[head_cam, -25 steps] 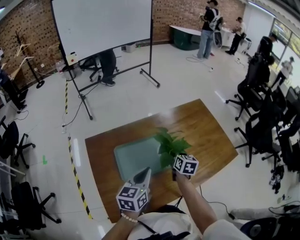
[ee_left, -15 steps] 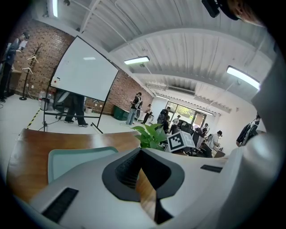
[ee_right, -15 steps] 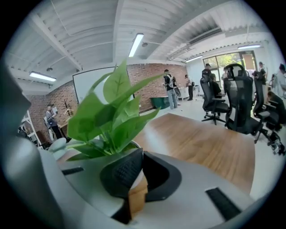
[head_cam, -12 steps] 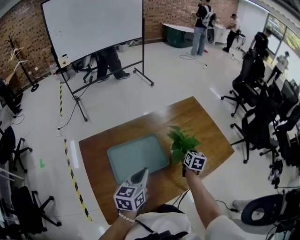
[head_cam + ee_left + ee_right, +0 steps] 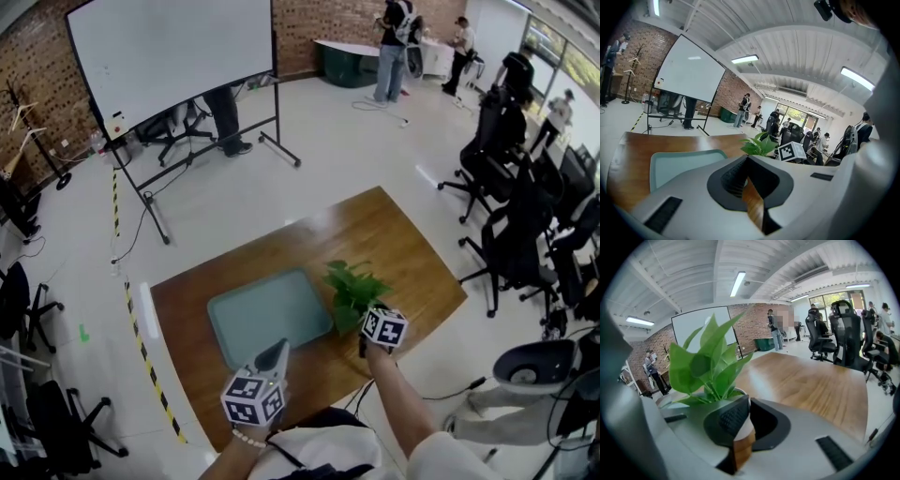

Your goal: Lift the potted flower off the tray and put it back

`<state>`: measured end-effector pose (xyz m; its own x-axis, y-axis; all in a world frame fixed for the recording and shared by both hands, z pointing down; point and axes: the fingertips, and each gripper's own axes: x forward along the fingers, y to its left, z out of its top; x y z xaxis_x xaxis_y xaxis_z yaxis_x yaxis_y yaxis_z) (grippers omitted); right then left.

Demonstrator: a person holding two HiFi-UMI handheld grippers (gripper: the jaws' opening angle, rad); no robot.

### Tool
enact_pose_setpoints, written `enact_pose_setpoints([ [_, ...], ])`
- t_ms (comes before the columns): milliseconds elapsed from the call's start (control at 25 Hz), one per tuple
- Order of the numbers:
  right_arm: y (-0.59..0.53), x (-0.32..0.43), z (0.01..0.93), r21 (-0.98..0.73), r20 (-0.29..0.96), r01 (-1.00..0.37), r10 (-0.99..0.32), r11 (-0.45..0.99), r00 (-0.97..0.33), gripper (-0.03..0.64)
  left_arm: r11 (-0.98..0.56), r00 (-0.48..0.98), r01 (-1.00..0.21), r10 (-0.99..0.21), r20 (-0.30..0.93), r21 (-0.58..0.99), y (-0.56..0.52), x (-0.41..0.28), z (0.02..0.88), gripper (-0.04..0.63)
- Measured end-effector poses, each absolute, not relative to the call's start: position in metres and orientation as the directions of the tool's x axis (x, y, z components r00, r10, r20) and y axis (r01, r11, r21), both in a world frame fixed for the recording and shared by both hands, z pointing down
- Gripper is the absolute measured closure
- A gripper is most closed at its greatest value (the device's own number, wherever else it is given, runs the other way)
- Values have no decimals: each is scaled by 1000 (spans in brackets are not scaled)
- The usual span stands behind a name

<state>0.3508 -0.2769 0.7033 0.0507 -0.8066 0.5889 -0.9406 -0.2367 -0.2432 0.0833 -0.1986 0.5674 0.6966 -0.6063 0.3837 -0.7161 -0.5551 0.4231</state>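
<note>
The potted flower (image 5: pixel 354 286), green leaves in a small white pot, stands on the wooden table (image 5: pixel 412 253) just right of the pale green tray (image 5: pixel 267 314), off it. My right gripper (image 5: pixel 361 337) is at the pot's near side. In the right gripper view the pot's white wall (image 5: pixel 743 425) fills the narrow gap between the jaws of the right gripper (image 5: pixel 747 399), which have just been opening a little. My left gripper (image 5: pixel 279 349) hovers at the tray's near edge, shut, with nothing in it. The left gripper view shows the tray (image 5: pixel 675 161) and the flower (image 5: pixel 759 143) ahead.
A wheeled whiteboard (image 5: pixel 169 56) stands behind the table. Black office chairs (image 5: pixel 516 234) crowd the right side. People (image 5: pixel 389 47) stand at the far wall. Yellow-black tape (image 5: pixel 141 337) runs along the floor at the left. The table's right edge is close to the pot.
The flower has gone right and down with my right gripper, from over the tray's right edge to the table beside it. My left gripper has barely shifted.
</note>
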Motion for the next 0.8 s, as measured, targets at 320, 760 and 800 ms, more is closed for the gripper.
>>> enact_pose_setpoints([
  [320, -274, 358, 708, -325, 579, -905, -814, -276, 41, 580, -561, 703, -711, -595, 390, 424, -195, 87, 570, 603],
  [760, -234, 372, 672, -394, 503, -860, -859, -323, 92, 522, -564, 706, -707, -595, 385, 426, -185, 77, 566, 603],
  [800, -225, 370, 667, -401, 498, -857, -863, -323, 93, 522, -565, 705, -708, -596, 384, 424, -182, 75, 566, 603],
])
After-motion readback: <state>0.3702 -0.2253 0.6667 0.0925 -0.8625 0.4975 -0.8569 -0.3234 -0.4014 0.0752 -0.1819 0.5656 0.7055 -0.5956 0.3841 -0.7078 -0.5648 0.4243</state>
